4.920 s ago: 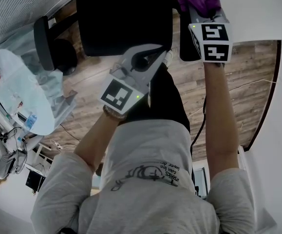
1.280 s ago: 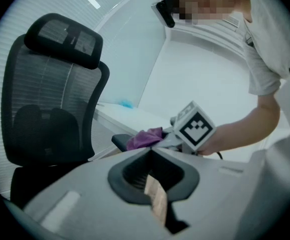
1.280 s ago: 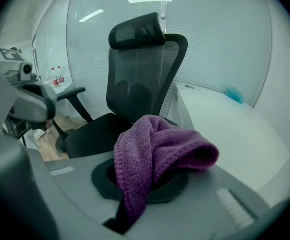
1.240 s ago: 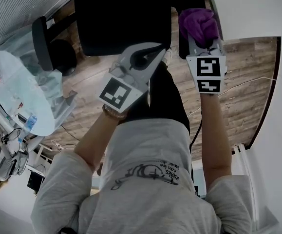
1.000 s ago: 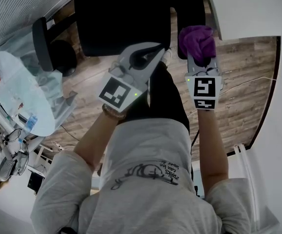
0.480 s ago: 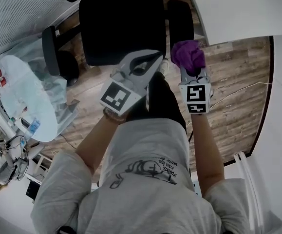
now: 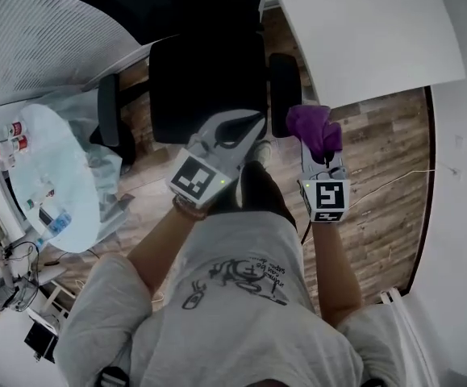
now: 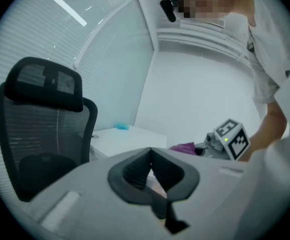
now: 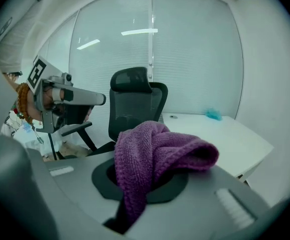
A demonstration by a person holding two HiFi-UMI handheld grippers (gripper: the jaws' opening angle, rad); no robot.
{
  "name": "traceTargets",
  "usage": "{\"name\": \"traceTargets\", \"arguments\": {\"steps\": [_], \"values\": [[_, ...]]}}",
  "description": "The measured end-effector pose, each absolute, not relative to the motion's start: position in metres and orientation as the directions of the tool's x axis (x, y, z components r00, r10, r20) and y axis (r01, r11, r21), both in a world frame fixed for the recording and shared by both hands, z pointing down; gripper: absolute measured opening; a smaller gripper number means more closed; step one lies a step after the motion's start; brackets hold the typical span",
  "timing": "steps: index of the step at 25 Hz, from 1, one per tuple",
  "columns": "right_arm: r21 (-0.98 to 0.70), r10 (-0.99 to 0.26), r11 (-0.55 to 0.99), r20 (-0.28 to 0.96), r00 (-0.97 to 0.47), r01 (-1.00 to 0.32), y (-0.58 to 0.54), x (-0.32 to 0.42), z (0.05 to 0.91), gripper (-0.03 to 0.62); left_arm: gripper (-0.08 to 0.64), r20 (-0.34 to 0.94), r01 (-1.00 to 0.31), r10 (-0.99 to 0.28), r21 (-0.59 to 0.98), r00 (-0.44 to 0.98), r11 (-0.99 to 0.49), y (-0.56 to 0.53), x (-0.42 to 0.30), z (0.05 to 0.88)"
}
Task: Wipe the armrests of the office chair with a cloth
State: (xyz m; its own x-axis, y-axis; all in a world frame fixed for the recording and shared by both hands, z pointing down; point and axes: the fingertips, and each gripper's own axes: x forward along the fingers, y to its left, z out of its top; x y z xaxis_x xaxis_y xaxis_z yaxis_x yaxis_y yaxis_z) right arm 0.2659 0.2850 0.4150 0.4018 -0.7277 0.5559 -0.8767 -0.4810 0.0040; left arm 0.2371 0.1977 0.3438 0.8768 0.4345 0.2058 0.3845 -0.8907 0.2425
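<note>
The black office chair (image 7: 205,79) stands ahead of me, its right armrest (image 7: 284,83) and left armrest (image 7: 108,111) bare. My right gripper (image 7: 318,142) is shut on a purple cloth (image 7: 314,127), which hangs just short of the right armrest's near end without touching it. In the right gripper view the cloth (image 9: 155,154) bulges out of the right gripper (image 9: 145,181), and the chair (image 9: 134,104) stands beyond. My left gripper (image 7: 252,126) hovers at the seat's front edge, shut with nothing in it. The left gripper (image 8: 151,156) points past the chair's mesh back (image 8: 39,134).
A white desk (image 7: 362,31) stands right of the chair, with a small blue thing (image 9: 214,114) on it. A round glass table (image 7: 47,184) with bottles and clutter is at the left. Wooden floor (image 7: 378,160) lies under me, with a white wall at the right.
My right gripper has drawn the cloth back along and off the right armrest toward my body. I have stepped back, so the chair sits farther away. The left gripper stayed shut and empty.
</note>
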Motion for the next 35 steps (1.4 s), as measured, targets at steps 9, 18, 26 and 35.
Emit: {"name": "traceTargets", "arguments": {"steps": [9,18,26,35], "values": [[0.018,-0.780,-0.485,0.442,0.442,-0.874,0.294,0.259,0.299,0.032,0.000,0.138,0.388,0.417,0.195,0.899,-0.901,0.206,0.233,0.251],[0.050,-0.829,-0.471,0.316,0.461,-0.881,0.302,0.236,0.209,0.032,0.000,0.046,0.380,0.390,0.151,0.920,-0.913,0.222,0.214,0.181],[0.035,-0.854,-0.447,0.281,0.438,-0.894,0.305,0.227,0.193,0.032,0.000,0.036,0.342,0.351,0.153,0.935,-0.927,0.228,0.200,0.167],[0.022,-0.925,-0.287,0.255,0.283,-0.958,0.278,0.198,0.190,0.032,0.000,0.053,0.183,0.191,0.138,0.980,-0.973,0.205,0.159,0.168]]}}
